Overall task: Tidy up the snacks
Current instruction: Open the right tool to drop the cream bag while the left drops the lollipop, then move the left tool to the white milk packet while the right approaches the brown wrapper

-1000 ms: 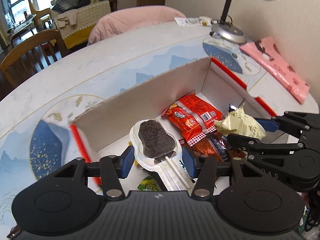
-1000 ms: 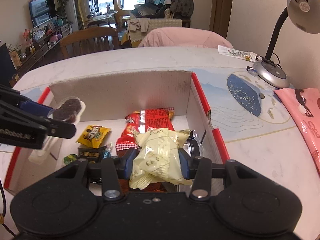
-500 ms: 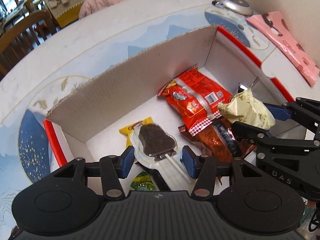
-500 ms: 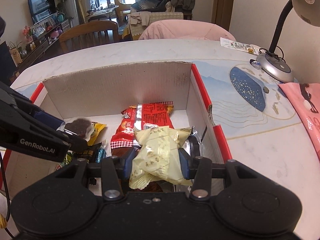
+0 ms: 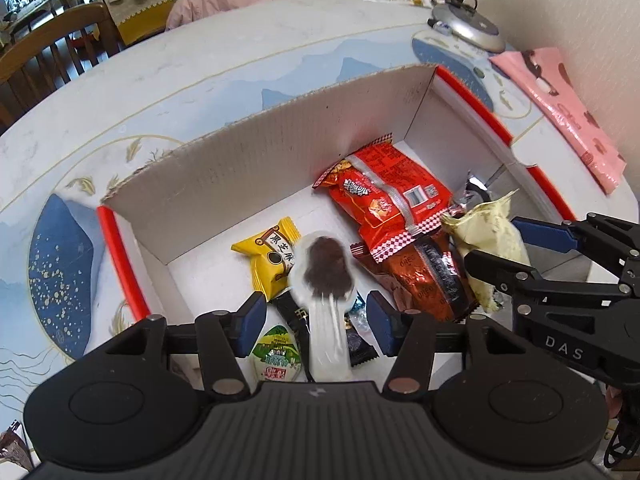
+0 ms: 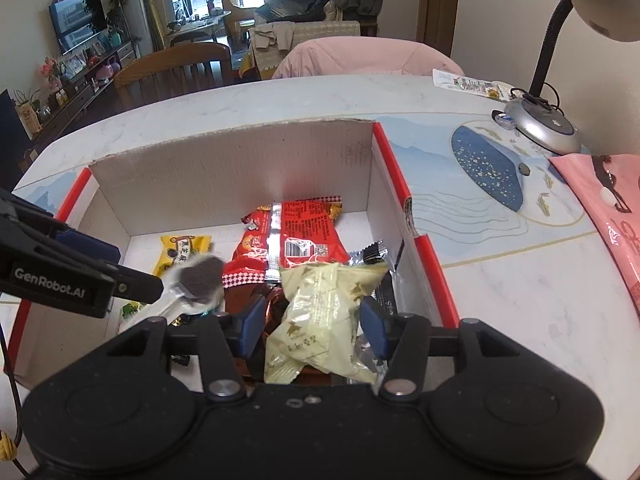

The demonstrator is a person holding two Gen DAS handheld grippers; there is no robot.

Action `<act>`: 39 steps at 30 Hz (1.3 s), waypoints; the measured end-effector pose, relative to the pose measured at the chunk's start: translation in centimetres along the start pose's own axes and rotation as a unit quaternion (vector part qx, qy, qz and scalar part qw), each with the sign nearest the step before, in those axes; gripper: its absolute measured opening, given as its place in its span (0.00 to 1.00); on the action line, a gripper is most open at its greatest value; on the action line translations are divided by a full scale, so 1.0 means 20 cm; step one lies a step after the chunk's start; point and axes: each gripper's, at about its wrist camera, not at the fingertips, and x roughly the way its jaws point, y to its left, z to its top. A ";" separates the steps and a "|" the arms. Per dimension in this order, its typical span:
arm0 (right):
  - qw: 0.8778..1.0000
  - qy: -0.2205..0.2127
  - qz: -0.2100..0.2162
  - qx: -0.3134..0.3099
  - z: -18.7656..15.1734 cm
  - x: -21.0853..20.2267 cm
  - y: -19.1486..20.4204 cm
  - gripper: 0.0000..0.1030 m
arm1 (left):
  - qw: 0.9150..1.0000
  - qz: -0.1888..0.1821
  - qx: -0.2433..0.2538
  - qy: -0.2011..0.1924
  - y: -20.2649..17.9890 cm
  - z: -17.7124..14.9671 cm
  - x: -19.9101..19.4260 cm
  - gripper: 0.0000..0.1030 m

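Observation:
A cardboard box [image 5: 240, 168] with red edges holds several snacks: a red bag [image 5: 384, 196], a yellow packet [image 5: 272, 256] and a brown Oreo pack [image 5: 432, 276]. My left gripper [image 5: 316, 312] is open over the box's near left part; a chocolate lollipop in clear wrap [image 5: 326, 276] lies blurred between its fingers, free of both pads. My right gripper [image 6: 312, 320] hangs over the box's right part [image 6: 396, 208] with a pale yellow packet [image 6: 320, 312] between its pads; the left wrist view shows the packet [image 5: 488, 240] hanging there.
The box stands on a round white and blue table [image 5: 160, 80]. A desk lamp [image 6: 540, 120] and a pink bag [image 6: 608, 208] lie to the right. Wooden chairs [image 6: 172, 72] and a pink cushion [image 6: 360, 56] stand behind the table.
My left gripper has opened and the lollipop has dropped from it into the box, blurred by motion. The right gripper's jaws have widened slightly around the pale yellow packet.

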 end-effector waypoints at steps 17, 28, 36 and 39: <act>0.997 -0.052 0.051 -0.033 0.02 -0.34 0.28 0.56 | 0.994 -0.013 -0.012 -0.110 0.11 -0.24 -0.46 0.54; 0.991 -0.072 0.097 -0.059 0.06 -0.43 0.54 0.58 | 0.983 0.018 -0.051 -0.174 0.32 -0.48 -0.75 0.58; 0.984 -0.079 0.131 -0.086 0.09 -0.40 0.79 0.90 | 0.976 0.052 -0.095 -0.191 0.55 -0.69 -0.90 0.62; 0.981 -0.094 0.137 -0.103 0.11 -0.40 0.88 0.97 | 0.972 0.065 -0.112 -0.196 0.64 -0.79 -0.94 0.66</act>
